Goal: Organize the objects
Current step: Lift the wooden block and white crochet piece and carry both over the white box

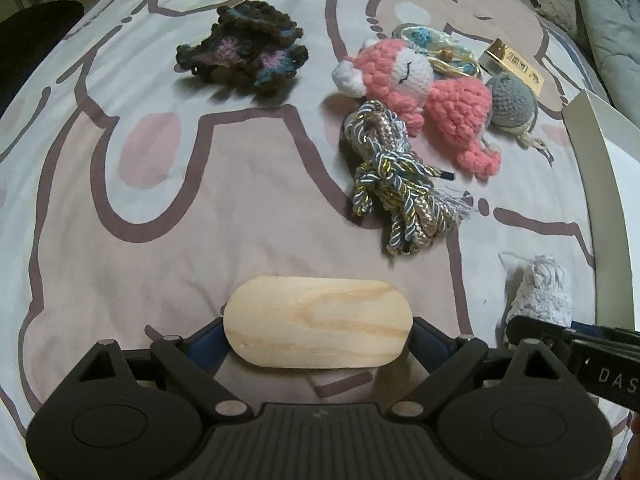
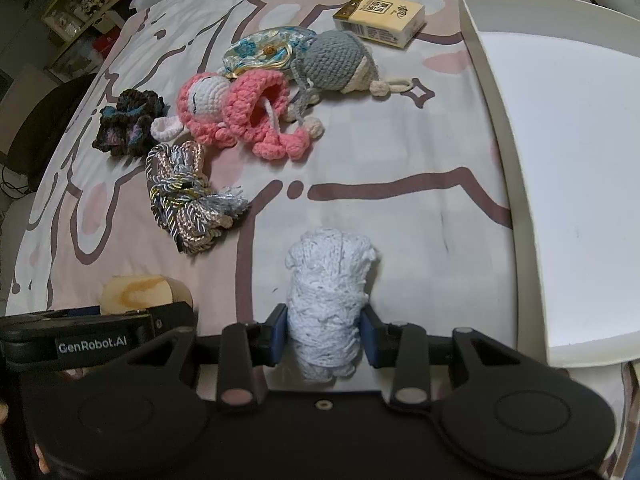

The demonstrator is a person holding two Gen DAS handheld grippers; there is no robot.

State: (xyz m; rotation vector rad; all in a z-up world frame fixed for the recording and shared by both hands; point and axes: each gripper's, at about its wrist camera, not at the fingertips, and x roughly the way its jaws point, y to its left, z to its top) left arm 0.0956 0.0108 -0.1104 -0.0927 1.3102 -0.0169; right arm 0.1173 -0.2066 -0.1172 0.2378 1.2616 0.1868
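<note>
My left gripper (image 1: 318,338) has its blue pads against the two ends of a pale oval wooden block (image 1: 318,322), also seen in the right wrist view as the wooden block (image 2: 140,290) low on the left. My right gripper (image 2: 324,334) is shut on a white crocheted bundle (image 2: 328,288), squeezed between its blue pads just above the patterned bedsheet (image 2: 400,200). From the left wrist view that white bundle (image 1: 536,292) shows at the right edge. Both grippers point steeply down, side by side.
Ahead on the sheet lie a dark crocheted piece (image 1: 240,56), a pink crocheted doll (image 1: 416,92), a braided cord bundle (image 1: 396,184), a grey crocheted toy (image 2: 340,60), a floral pouch (image 2: 264,50) and a yellow box (image 2: 380,20). A white tray (image 2: 560,160) fills the right.
</note>
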